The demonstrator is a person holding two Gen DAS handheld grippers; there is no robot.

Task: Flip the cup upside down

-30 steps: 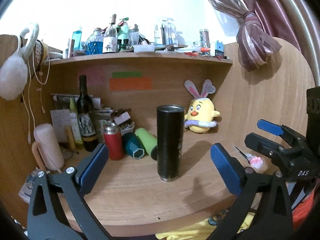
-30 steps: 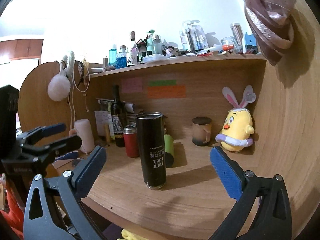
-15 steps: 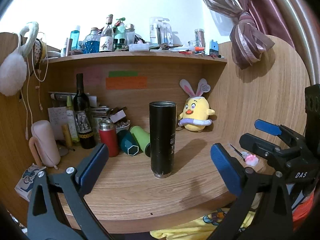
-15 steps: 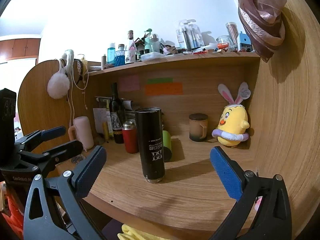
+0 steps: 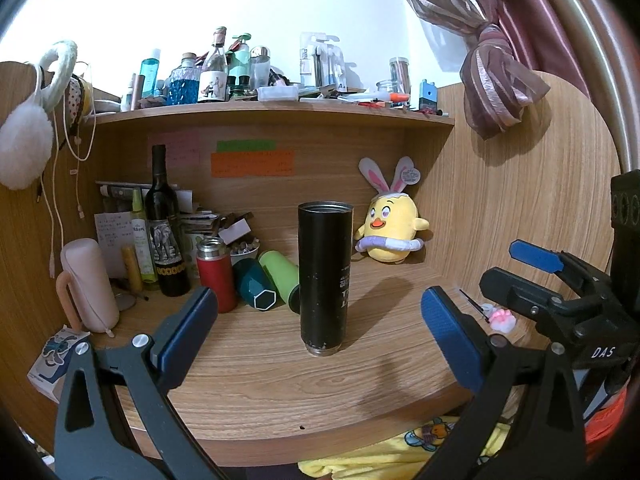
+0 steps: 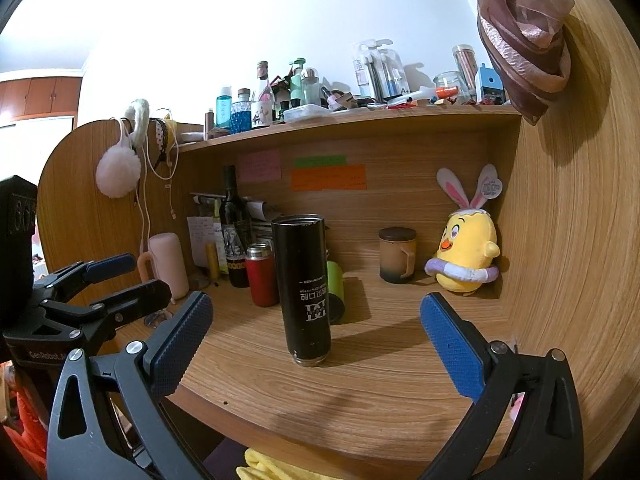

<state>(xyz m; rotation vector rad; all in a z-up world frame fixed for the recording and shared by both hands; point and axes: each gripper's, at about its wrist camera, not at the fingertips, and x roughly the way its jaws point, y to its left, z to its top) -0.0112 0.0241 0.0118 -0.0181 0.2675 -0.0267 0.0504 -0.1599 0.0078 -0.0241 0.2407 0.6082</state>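
A tall black cylindrical cup (image 5: pixel 324 276) stands alone on the wooden desk (image 5: pixel 260 384), narrow steel end down and its print upside down; it also shows in the right wrist view (image 6: pixel 305 292). My left gripper (image 5: pixel 320 340) is open and empty, drawn back in front of the cup. My right gripper (image 6: pixel 316 344) is open and empty too, also short of the cup. The right gripper shows at the right edge of the left wrist view (image 5: pixel 552 280), and the left gripper at the left edge of the right wrist view (image 6: pixel 100 284).
Behind the cup stand a red flask (image 5: pixel 215 272), a teal cup (image 5: pixel 256 288) and a green cup (image 5: pixel 280 276) lying down, a wine bottle (image 5: pixel 164 228), a yellow plush chick (image 5: pixel 390 228), a brown mug (image 6: pixel 397 256) and a pink bottle (image 5: pixel 88 284). A cluttered shelf (image 5: pixel 280 108) hangs above.
Both grippers have drawn back from the cup, which looks smaller and farther. The cup stands where it was.
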